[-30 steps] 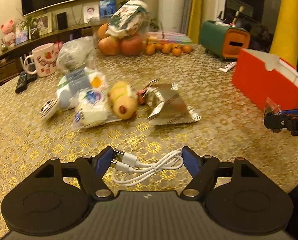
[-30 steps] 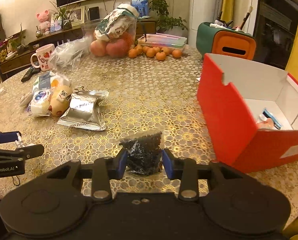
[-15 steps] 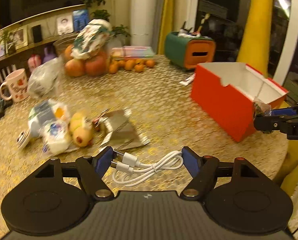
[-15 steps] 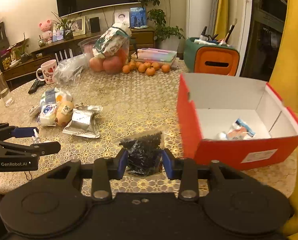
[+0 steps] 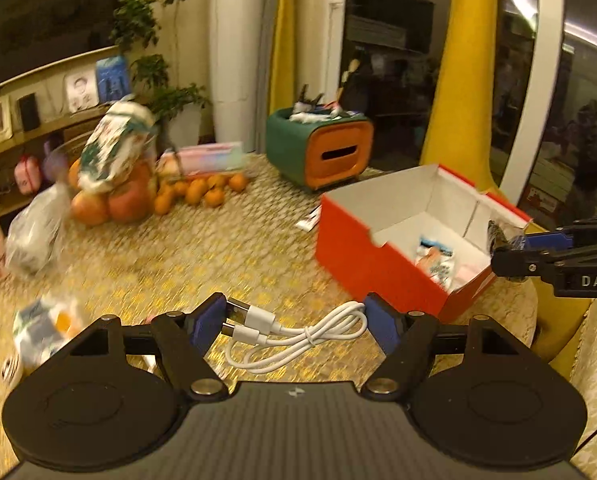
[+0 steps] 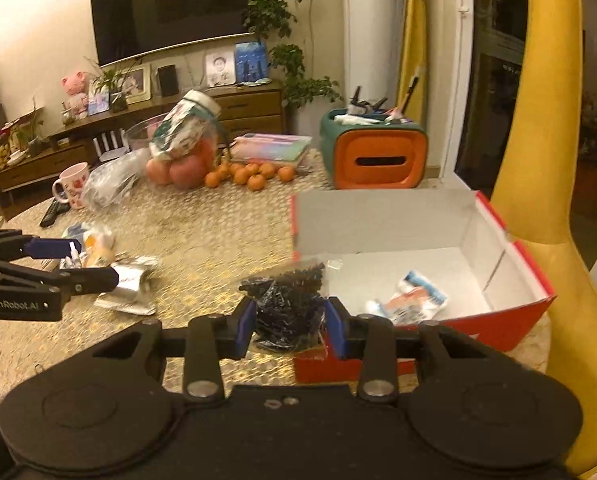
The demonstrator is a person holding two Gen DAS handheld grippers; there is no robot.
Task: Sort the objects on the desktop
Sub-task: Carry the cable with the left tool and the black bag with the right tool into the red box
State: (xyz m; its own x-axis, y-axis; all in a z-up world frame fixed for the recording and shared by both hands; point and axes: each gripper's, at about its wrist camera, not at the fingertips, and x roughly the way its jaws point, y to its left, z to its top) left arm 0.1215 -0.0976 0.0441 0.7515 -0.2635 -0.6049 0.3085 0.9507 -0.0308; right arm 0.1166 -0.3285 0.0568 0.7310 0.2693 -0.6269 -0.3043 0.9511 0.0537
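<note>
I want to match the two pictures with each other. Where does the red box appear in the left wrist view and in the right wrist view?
Left wrist view: the red box sits right of centre on the table, open, beyond the left gripper.
Right wrist view: the red box fills the right middle, just past the right gripper.
Shared landmark: the green and orange container behind the box.

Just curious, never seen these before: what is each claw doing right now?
Left gripper: closed on a coiled white cable.
Right gripper: closed on a clear bag of small black pieces.
</note>
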